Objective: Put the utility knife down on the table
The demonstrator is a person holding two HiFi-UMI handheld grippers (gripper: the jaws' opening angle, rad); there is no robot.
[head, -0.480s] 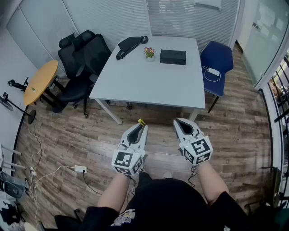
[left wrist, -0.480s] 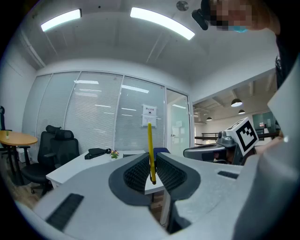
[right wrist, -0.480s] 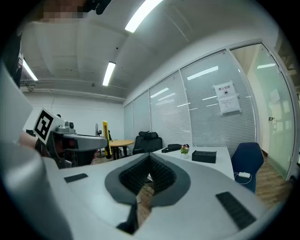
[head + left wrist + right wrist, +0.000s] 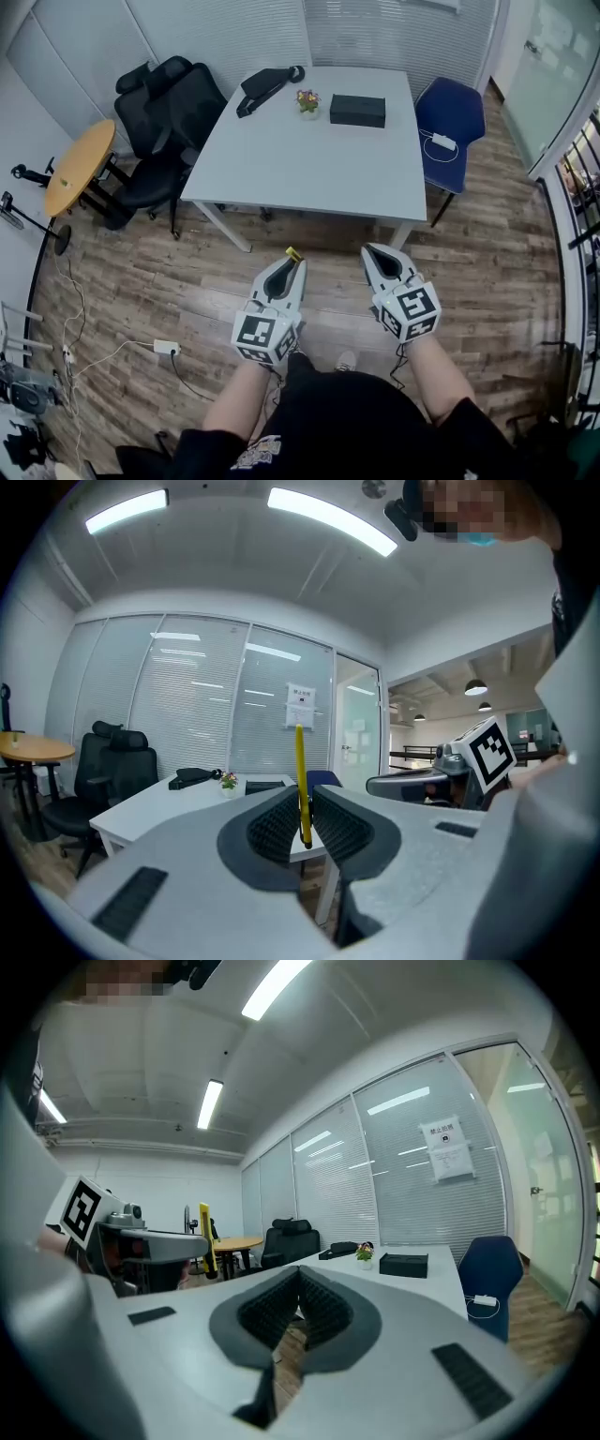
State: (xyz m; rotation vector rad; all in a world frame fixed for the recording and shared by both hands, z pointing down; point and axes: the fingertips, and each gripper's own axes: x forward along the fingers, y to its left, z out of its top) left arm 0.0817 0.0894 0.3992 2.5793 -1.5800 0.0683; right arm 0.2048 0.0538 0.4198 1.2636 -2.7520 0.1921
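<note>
Utility knife (image 4: 300, 752): pinched in L tool (image 4: 304, 799); R tool (image 4: 299, 1276) pressed together, empty. Carry step; worktop (image 4: 300, 159) ahead must be reached.

The table (image 4: 309, 159) stands ahead of the person, with open floor between them. Along its far edge lie, from left to right, a bag (image 4: 267, 86), a plant (image 4: 307, 101) and a box (image 4: 357, 110); the plant and box are near each other but apart. A chair (image 4: 450, 117) sits close at the table's right, with a charger (image 4: 443, 142) on its seat. Office chairs (image 4: 164, 112) crowd the table's left, and a round table (image 4: 82, 167) is further left. A power strip (image 4: 167, 348) lies on the floor to the person's left. The left gripper (image 4: 294, 266) and right gripper (image 4: 377, 253) are side by side over the floor, short of the table. A knife (image 4: 292, 253) stands between the left one's jaws, poking out past them.
</note>
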